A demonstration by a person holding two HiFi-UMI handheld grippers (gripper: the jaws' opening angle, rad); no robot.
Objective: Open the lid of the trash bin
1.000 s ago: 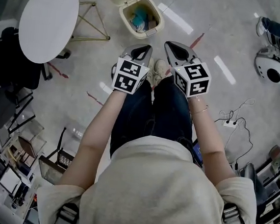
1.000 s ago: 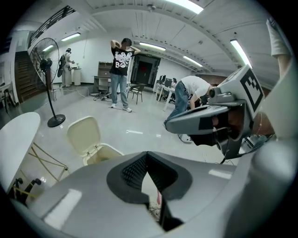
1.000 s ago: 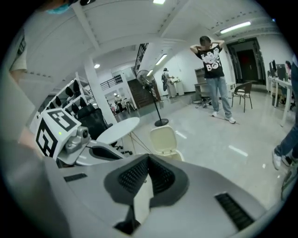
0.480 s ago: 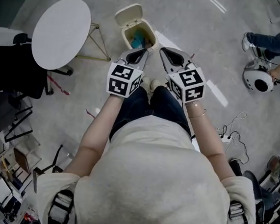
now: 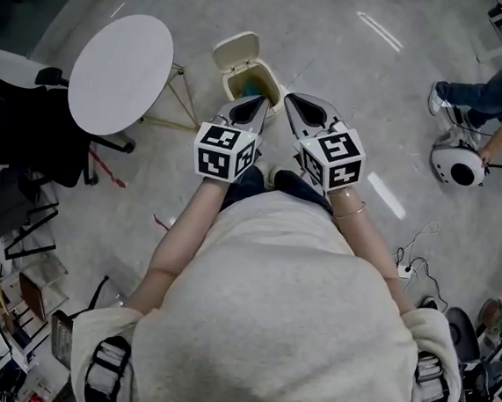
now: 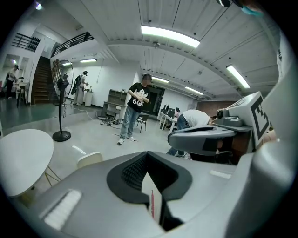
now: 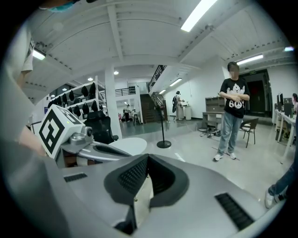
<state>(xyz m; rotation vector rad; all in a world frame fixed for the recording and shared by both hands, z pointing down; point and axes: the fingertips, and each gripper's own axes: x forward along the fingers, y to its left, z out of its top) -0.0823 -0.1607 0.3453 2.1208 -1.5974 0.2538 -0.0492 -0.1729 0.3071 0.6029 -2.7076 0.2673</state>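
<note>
Both jaws closed, empty: left gripper (image 5: 258, 104), right gripper (image 5: 292, 101) (trash bin (image 5: 231, 78) lid (image 5: 233, 51) up).

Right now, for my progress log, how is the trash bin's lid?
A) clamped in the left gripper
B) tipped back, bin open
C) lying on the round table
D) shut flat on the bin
B: the lid stands tipped back behind the trash bin, whose open mouth shows rubbish inside.

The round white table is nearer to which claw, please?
Left. The left claw is right of the round white table; the right claw is farther right, beyond it.
</note>
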